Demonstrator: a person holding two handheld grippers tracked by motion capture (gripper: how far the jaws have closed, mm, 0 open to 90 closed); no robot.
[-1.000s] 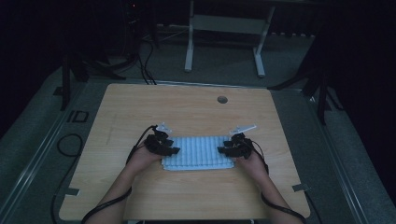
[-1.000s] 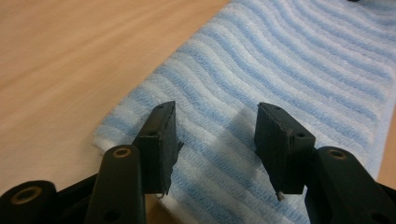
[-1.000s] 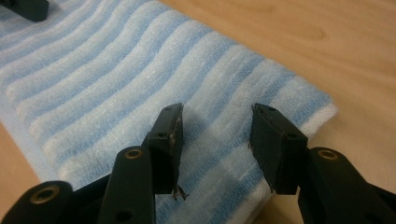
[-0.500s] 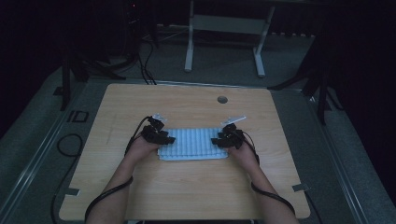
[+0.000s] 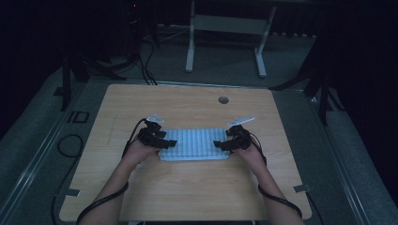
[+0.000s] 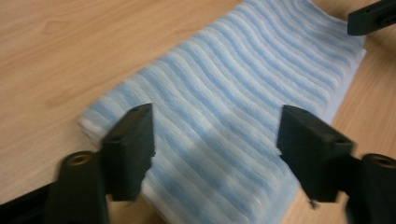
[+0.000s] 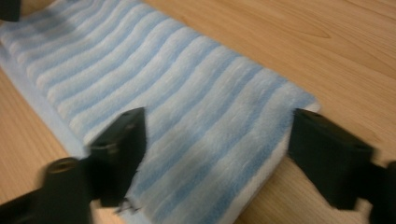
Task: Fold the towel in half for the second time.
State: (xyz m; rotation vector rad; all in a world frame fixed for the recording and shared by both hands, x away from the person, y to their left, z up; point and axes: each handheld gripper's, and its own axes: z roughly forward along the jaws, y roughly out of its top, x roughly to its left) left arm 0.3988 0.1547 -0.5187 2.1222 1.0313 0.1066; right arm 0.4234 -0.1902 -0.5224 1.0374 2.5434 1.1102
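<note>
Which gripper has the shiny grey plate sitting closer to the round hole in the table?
The right gripper. Its grey plate points toward the round hole, while the left gripper's plate sits farther off, across the striped towel.

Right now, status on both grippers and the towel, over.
Left gripper and right gripper open, jaws just opened, nothing pinched. Striped towel folded flat on table, one gripper over each end. Nothing in the way.

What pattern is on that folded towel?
Light blue and white stripes on the towel, clearest in the right gripper view.
</note>
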